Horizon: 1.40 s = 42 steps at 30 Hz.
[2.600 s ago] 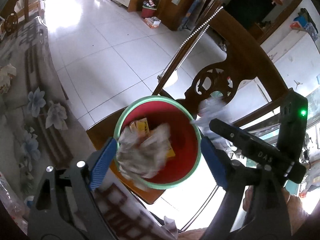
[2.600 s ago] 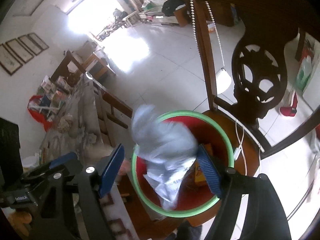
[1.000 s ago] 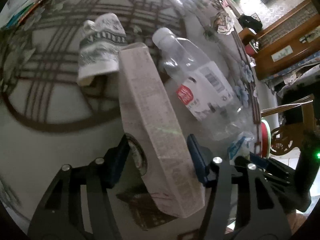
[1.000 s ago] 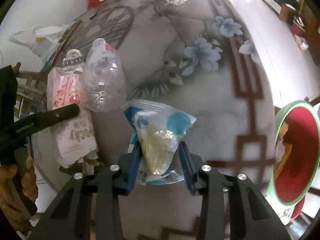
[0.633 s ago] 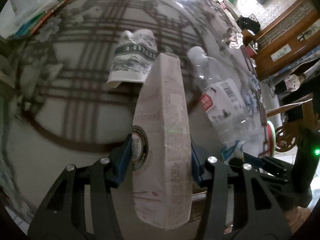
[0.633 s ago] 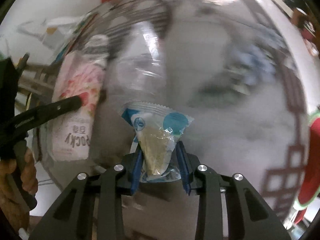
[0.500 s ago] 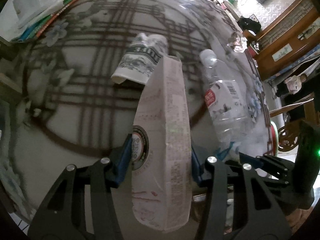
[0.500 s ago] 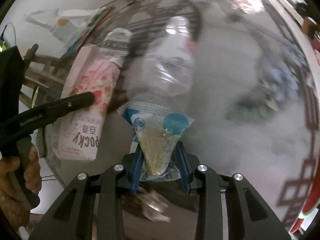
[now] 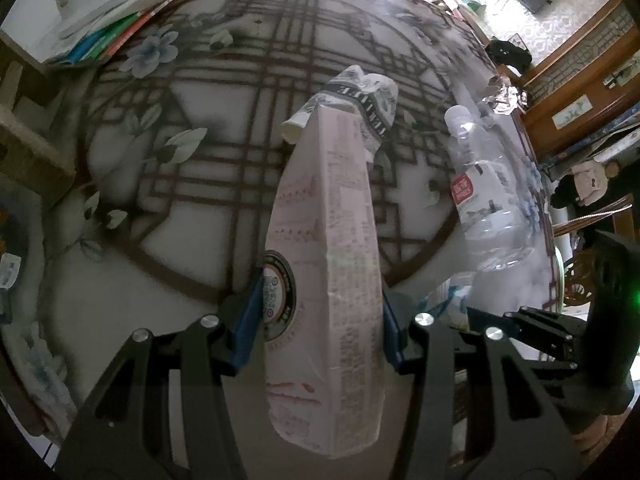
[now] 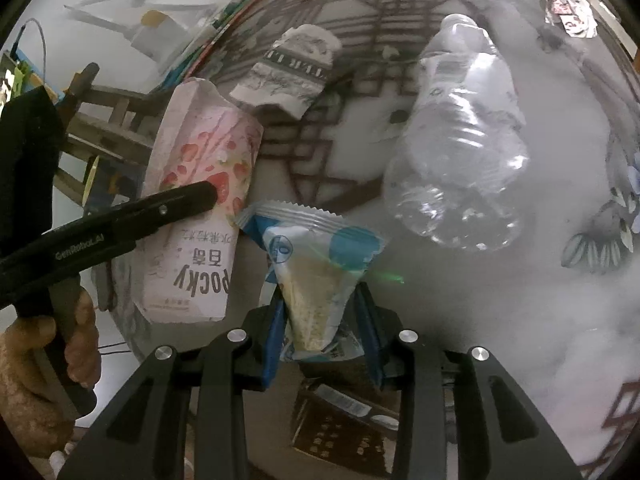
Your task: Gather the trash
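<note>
My left gripper (image 9: 320, 320) is shut on a pink Pocky box (image 9: 328, 248) and holds it above the patterned table; the box also shows in the right wrist view (image 10: 200, 208). My right gripper (image 10: 322, 336) is shut on a blue and white snack wrapper (image 10: 316, 264). An empty clear plastic bottle (image 10: 460, 136) lies on the table just beyond the wrapper and shows in the left wrist view (image 9: 484, 200). A crumpled paper cup (image 9: 360, 100) lies beyond the box and shows in the right wrist view (image 10: 292, 72).
The round glass table (image 9: 180, 184) has a dark lattice and flower pattern. Papers and folders (image 9: 104, 12) lie at its far left edge. A crumpled foil scrap (image 9: 500, 96) lies at the far right. A brown packet (image 10: 344, 432) lies under my right gripper. A chair back (image 9: 580, 276) stands at the right.
Both grippers have risen and drawn back a little from the table with the box and the wrapper in them. The bottle and the cup now sit further out in view.
</note>
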Available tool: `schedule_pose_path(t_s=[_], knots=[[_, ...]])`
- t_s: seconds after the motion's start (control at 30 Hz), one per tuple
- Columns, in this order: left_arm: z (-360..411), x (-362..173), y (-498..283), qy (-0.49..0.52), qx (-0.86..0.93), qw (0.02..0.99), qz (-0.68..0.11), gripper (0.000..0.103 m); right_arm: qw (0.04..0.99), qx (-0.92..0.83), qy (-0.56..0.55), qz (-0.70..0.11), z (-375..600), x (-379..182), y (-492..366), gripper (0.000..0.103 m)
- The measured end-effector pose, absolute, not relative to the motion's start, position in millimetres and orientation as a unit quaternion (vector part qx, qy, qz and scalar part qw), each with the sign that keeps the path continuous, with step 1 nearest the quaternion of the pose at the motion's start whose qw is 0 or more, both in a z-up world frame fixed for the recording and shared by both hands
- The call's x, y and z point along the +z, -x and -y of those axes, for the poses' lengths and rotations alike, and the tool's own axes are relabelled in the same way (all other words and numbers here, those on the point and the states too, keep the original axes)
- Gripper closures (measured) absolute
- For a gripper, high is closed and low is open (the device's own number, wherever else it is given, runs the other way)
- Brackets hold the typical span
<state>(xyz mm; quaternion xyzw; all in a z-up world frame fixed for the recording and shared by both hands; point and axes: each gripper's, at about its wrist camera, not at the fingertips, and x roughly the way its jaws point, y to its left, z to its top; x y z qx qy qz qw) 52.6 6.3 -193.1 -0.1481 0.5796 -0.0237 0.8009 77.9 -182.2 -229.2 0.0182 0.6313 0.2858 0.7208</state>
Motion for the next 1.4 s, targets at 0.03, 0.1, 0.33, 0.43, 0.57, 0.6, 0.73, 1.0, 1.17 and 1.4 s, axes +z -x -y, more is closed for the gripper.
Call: schedule_pose_path(t_s=[0.03, 0.1, 0.33, 0.43, 0.57, 0.6, 0.73, 1.0, 1.17, 1.4], knots=[[-7, -193, -52, 0.148, -0.023, 0.801, -0.580, 0.054, 0.720, 0.287, -0.018, -0.631, 181, -230, -77, 0.069], [-9, -193, -51, 0.149, -0.023, 0.802, -0.579, 0.054, 0.720, 0.287, -0.017, -0.631, 182, -229, -75, 0.064], [-11, -192, -47, 0.150, -0.019, 0.801, -0.579, 0.052, 0.731, 0.276, -0.026, -0.624, 185, -221, -75, 0.041], [-10, -189, -48, 0.154, -0.022, 0.802, -0.576, 0.051, 0.736, 0.270, -0.023, -0.620, 189, -216, -72, 0.037], [-5, -180, -47, 0.144, -0.027, 0.812, -0.564, 0.046, 0.744, 0.268, -0.032, -0.611, 197, -209, -70, 0.035], [-3, -179, -47, 0.141, -0.029, 0.813, -0.564, 0.045, 0.746, 0.267, -0.033, -0.610, 199, -208, -71, 0.035], [2, -183, -46, 0.136, -0.031, 0.812, -0.567, 0.041, 0.746, 0.263, -0.033, -0.611, 200, -207, -70, 0.035], [2, -201, -54, 0.138, -0.024, 0.800, -0.584, 0.038, 0.742, 0.264, -0.023, -0.616, 197, -210, -68, 0.035], [-7, -208, -52, 0.164, -0.024, 0.792, -0.587, 0.048, 0.743, 0.266, -0.017, -0.614, 192, -209, -68, 0.030], [-20, -199, -47, 0.162, -0.016, 0.805, -0.571, 0.049, 0.741, 0.268, -0.013, -0.615, 182, -211, -74, 0.030]])
